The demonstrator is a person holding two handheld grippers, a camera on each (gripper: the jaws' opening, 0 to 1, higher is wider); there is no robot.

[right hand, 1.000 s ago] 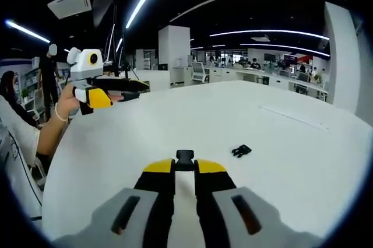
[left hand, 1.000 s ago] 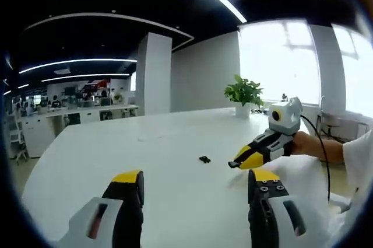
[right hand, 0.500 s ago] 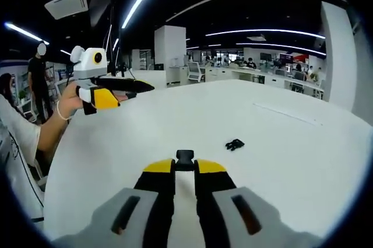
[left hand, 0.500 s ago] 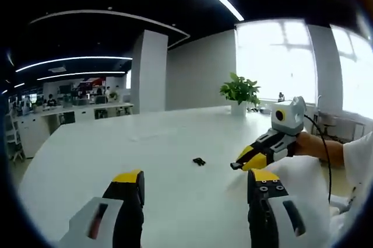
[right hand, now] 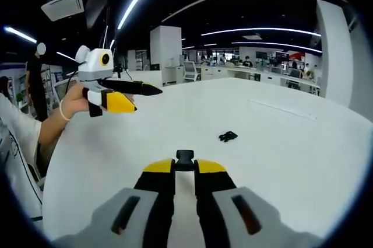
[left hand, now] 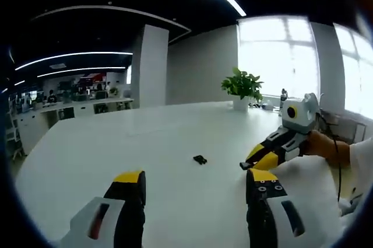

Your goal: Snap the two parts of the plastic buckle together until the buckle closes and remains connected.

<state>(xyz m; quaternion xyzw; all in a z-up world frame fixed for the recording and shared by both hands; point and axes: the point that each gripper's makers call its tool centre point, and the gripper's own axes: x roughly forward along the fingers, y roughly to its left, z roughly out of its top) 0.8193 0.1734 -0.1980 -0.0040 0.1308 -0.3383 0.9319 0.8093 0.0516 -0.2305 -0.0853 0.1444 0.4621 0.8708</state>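
While clenched on one black buckle part (right hand: 185, 157), right gripper (right hand: 185, 169) hovers above the white table (right hand: 280, 143). Other buckle half (right hand: 228, 136) lying loose mid-surface, well off every edge. Left gripper (left hand: 195, 185) released, empty. Mating not begun; second pickup and snapping remain.

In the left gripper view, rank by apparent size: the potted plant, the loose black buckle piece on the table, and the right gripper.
1. right gripper, largest, though nearest the camera
2. potted plant
3. loose buckle piece, smallest
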